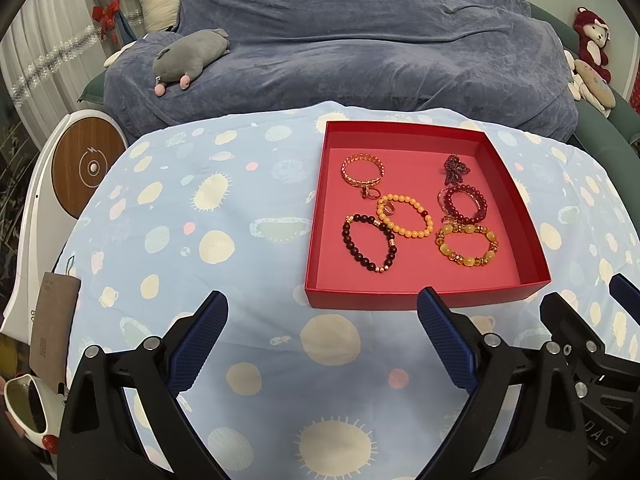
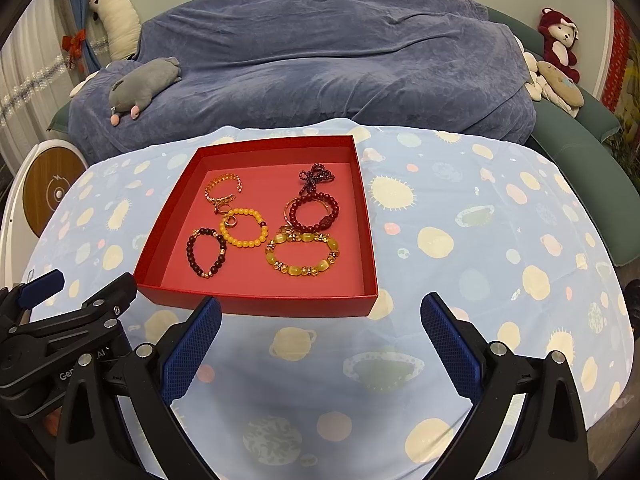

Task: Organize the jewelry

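Note:
A red box (image 1: 420, 298) (image 2: 260, 306) sits on the blue patterned tablecloth. Inside lie a gold chain bracelet (image 1: 363, 169) (image 2: 223, 189), an orange bead bracelet (image 1: 408, 216) (image 2: 245, 227), a dark bead bracelet (image 1: 370, 249) (image 2: 206, 253), a dark red bead bracelet (image 1: 464, 200) (image 2: 314, 212), a yellow stone bracelet (image 1: 467, 249) (image 2: 304, 254), a purple beaded bow (image 1: 455, 168) (image 2: 315, 178) and small rings. My left gripper (image 1: 324, 320) is open and empty, just in front of the box. My right gripper (image 2: 320, 320) is open and empty at the box's near edge.
The tablecloth (image 1: 200, 240) (image 2: 480, 260) covers a rounded table. Behind it is a sofa under a blue-grey blanket (image 1: 360, 48) with a grey plush toy (image 1: 188, 56). A white device with a wooden disc (image 1: 86, 168) stands at the left. Plush toys (image 2: 558, 44) sit at the right.

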The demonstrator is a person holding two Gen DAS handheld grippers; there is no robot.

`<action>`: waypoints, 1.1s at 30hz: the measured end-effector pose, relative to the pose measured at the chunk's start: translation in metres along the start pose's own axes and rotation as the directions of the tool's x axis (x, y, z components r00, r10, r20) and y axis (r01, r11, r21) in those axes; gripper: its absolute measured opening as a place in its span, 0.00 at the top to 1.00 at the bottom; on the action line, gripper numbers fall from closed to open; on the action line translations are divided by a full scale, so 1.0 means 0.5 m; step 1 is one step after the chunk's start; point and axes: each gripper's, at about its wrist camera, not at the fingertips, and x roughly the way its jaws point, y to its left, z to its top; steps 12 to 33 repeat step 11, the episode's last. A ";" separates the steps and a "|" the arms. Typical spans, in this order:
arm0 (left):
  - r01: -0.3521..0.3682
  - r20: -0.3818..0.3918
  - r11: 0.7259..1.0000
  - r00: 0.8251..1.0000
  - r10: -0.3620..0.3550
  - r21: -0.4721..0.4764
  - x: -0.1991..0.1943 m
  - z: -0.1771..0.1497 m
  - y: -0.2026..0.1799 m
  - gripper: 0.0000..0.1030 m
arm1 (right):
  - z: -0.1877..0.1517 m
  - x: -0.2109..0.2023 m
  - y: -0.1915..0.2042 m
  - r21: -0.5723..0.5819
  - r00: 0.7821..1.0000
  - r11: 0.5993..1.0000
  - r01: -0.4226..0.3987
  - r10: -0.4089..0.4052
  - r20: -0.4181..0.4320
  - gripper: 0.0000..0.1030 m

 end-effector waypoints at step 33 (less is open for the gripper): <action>0.005 -0.006 1.000 1.000 -0.005 -0.010 -0.003 -0.005 0.002 0.12 | -0.001 0.000 0.001 -0.002 1.000 1.000 0.000 0.000 0.003 0.07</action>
